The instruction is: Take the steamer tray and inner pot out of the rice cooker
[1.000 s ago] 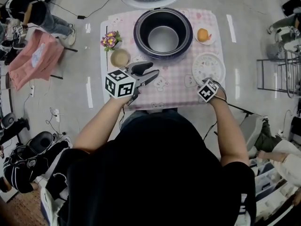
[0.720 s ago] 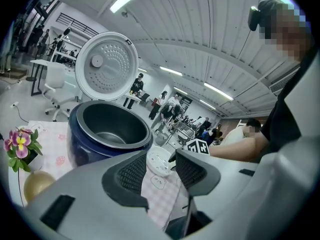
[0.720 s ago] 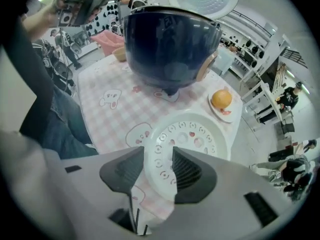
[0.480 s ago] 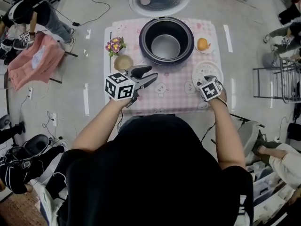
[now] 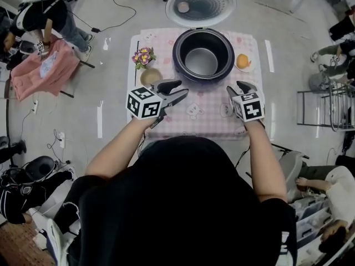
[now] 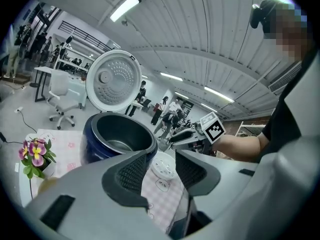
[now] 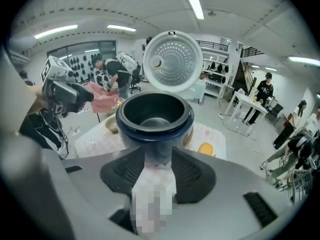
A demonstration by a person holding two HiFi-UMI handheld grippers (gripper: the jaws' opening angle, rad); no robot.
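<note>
So, left tool (image 5: 182, 88): parted, empty, poised beside cooker (image 5: 178, 54).
Right tool (image 5: 235, 87): parted, empty, lined up for pot (image 5: 201, 61).

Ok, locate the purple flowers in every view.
Head view: flowers upper centre, just left of the rice cooker.
Left gripper view: flowers low at the far left, left of the cooker.
Right gripper view: flowers small, left of centre, beside the cooker's rim.
Shared landmark: the open dark-blue rice cooker.
</note>
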